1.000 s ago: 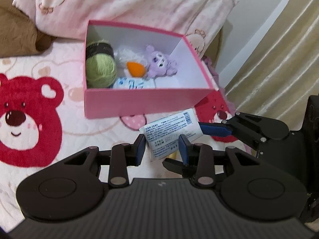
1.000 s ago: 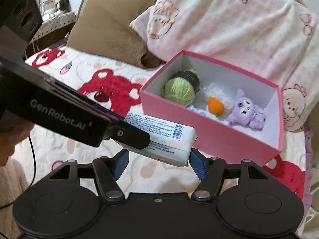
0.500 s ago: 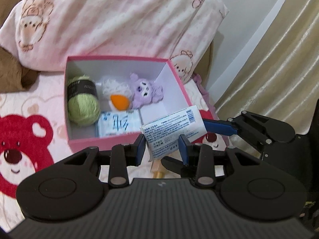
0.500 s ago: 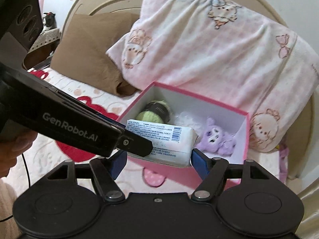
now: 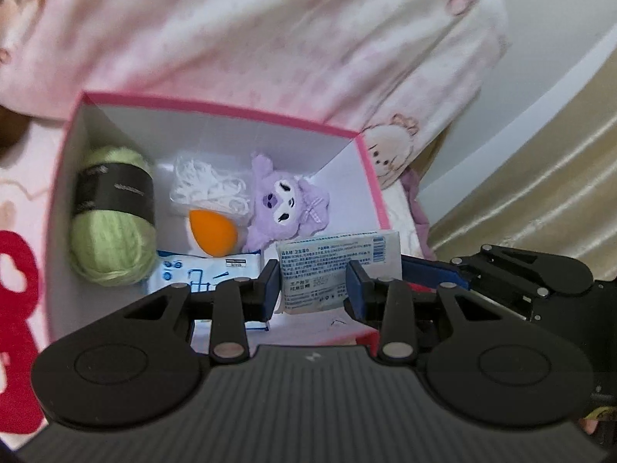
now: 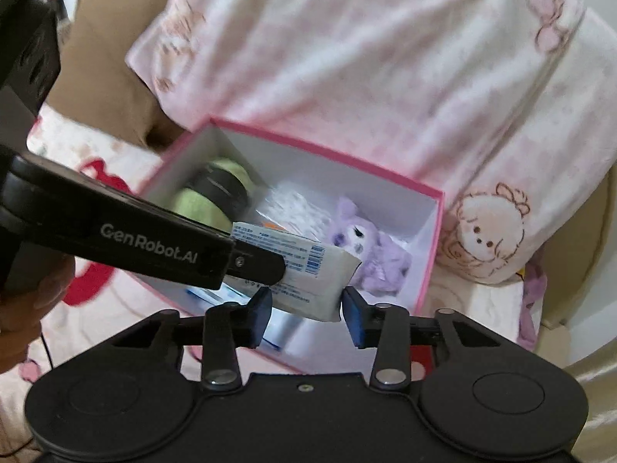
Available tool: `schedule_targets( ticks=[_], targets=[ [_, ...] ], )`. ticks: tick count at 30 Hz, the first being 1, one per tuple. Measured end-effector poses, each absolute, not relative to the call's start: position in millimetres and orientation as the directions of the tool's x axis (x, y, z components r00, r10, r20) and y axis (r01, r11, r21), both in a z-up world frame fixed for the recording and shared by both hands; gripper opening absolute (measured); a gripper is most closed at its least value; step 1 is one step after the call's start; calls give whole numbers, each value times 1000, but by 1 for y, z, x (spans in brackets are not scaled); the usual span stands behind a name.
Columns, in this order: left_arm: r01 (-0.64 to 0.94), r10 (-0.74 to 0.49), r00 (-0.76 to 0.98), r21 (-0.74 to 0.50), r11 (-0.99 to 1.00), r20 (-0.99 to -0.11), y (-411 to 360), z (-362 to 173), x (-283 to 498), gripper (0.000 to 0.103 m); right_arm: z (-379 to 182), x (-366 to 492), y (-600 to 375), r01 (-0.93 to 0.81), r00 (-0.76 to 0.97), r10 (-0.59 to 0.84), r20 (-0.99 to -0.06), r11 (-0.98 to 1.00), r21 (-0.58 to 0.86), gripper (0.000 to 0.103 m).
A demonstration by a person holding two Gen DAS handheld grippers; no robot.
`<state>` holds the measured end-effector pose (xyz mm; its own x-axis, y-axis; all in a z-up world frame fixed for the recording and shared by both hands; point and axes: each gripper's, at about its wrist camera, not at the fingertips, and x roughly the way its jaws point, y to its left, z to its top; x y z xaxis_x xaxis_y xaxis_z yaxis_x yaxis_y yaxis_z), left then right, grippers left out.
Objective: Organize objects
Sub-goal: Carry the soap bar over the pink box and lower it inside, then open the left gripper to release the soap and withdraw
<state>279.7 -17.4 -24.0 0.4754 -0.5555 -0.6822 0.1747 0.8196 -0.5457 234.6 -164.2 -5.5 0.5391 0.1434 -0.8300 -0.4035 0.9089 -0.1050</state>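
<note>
A white tissue pack with blue print is held over the open pink box. My left gripper is shut on the pack's near end. My right gripper closes on its other end, and its blue fingers show at the pack's right side in the left wrist view. Inside the box lie a green yarn ball, a white cord bundle, an orange sponge, a purple plush and a flat blue-and-white pack.
The box sits on a pink bear-print bedspread. A large pink pillow leans behind it, a brown pillow to its left. A beige curtain hangs at the right.
Both grippers carried the tissue pack forward from in front of the box to over its front right part. The box now fills the view.
</note>
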Motion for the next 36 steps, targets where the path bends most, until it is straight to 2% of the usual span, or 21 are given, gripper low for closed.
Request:
schedule_targets(
  ticks=[10, 24, 26, 27, 28, 29, 32, 36],
  targets=[
    [43, -585, 350, -611, 790, -731, -37, -93, 325, 36, -62, 279, -152, -438, 407, -67, -911, 861, -259, 42],
    [-46, -611, 287, -647, 761, -738, -50, -132, 352, 35, -92, 304, -145, -483, 351, -179, -919, 806, -342, 41],
    [-46, -608, 285, -644, 764, -741, -52, -133, 354, 32, -93, 302, -142, -498, 362, -195, -912, 786, -366, 41],
    [-46, -608, 283, -644, 764, -742, -53, -134, 355, 30, -92, 300, -141, -504, 367, -192, -910, 781, -368, 44],
    [-49, -608, 278, -644, 764, -743, -54, -134, 354, 30, -91, 299, -141, -506, 373, -190, -908, 779, -371, 53],
    [-53, -605, 276, -640, 767, -747, -55, -135, 355, 30, -90, 298, -140, -505, 386, -192, -902, 775, -380, 56],
    [-46, -590, 282, -625, 779, -757, -58, -133, 353, 30, -85, 291, -141, -513, 431, -180, -884, 757, -404, 57],
    [-16, -562, 311, -595, 803, -767, -61, -124, 348, 30, -69, 281, -157, -512, 452, -28, -892, 810, -285, 55]
  ],
)
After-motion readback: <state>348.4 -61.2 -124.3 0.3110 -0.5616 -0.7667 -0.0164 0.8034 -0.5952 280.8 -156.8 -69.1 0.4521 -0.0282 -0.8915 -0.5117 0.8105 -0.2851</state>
